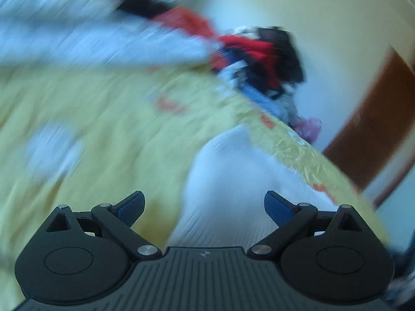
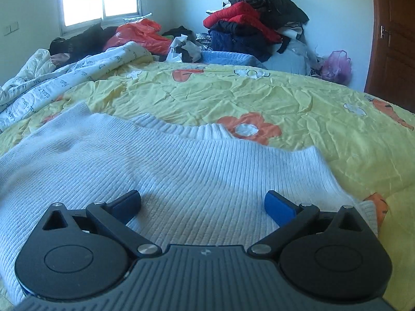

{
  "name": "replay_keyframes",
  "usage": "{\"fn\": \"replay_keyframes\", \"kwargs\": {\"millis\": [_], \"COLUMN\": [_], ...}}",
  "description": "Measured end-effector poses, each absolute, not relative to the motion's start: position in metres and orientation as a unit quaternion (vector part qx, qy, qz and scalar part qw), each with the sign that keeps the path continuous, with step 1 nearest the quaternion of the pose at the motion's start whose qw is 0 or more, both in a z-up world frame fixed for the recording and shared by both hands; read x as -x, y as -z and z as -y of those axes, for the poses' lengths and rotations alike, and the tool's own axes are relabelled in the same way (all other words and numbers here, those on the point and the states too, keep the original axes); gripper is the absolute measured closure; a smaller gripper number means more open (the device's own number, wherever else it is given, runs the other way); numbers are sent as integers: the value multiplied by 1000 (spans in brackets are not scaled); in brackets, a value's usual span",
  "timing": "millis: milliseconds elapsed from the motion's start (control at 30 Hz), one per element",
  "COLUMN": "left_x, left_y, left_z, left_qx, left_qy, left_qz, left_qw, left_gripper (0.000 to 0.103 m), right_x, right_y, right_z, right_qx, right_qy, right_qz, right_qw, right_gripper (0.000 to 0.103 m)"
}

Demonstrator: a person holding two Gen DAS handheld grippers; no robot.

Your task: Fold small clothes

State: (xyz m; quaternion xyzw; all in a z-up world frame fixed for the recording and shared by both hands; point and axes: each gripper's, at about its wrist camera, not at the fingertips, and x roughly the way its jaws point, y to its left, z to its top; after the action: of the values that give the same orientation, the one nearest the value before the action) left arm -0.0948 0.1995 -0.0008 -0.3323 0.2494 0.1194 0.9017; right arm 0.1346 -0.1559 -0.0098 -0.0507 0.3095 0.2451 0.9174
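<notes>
Sweater, white ribbed knit (image 2: 181,181), spread flat on yellow flowered bedsheet (image 2: 285,98). Right gripper (image 2: 203,204) above it, jaws wide, empty. Left gripper (image 1: 205,204) likewise wide and empty; its view blurred.

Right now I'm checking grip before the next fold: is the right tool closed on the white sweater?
No, the right tool is wide open, its two blue fingers spread apart above the white sweater, pinching nothing.
</notes>
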Motion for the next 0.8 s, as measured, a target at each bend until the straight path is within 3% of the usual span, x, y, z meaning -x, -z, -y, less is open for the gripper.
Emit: {"fn": "replay_keyframes", "kwargs": {"millis": [133, 267, 433, 733, 800], "left_x": [128, 109, 88, 81, 72], "left_y": [9, 7, 19, 17, 16], "left_z": [-204, -193, -190, -185, -182], "left_qx": [424, 456, 512, 483, 473], "left_qy": [-115, -45, -81, -110, -134], "left_qz": [-234, -234, -233, -224, -219], "left_qw": [868, 857, 823, 839, 843], "left_gripper": [4, 4, 5, 5, 9], "right_x": [-134, -134, -134, -133, -133], "right_y": [10, 10, 9, 9, 9], "right_z": [155, 156, 156, 156, 156], "right_qx": [50, 50, 48, 45, 45], "right_qy": [-245, -244, -242, -242, -242], "right_qz": [-308, -308, -307, -306, -306], "right_qw": [918, 918, 919, 920, 920], "right_gripper": [1, 1, 1, 1, 1]}}
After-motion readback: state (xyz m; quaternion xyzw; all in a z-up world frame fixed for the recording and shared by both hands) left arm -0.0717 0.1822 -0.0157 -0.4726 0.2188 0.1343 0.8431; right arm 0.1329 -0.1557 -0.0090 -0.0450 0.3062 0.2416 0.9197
